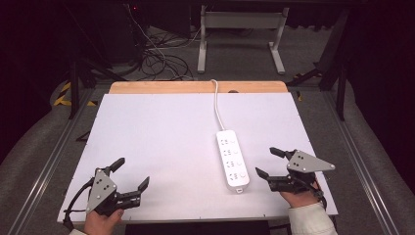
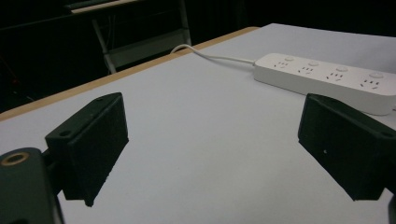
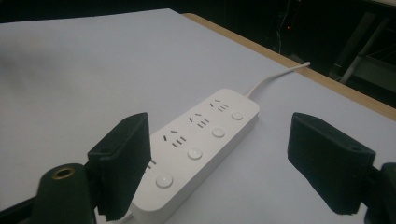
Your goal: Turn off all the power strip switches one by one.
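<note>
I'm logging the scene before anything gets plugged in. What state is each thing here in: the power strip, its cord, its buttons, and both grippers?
Power strip: lying flat on the white table, sockets up, all empty.
Cord: attached, running off the table's far edge.
Buttons: one beside each socket; on or off cannot be told.
Left gripper: open, holding nothing, apart from the strip.
Right gripper: open, holding nothing, beside the strip's near end.

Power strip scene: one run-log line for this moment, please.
power strip: flat on white table, untouched | right tongs: open, beside strip | left tongs: open, empty
</note>
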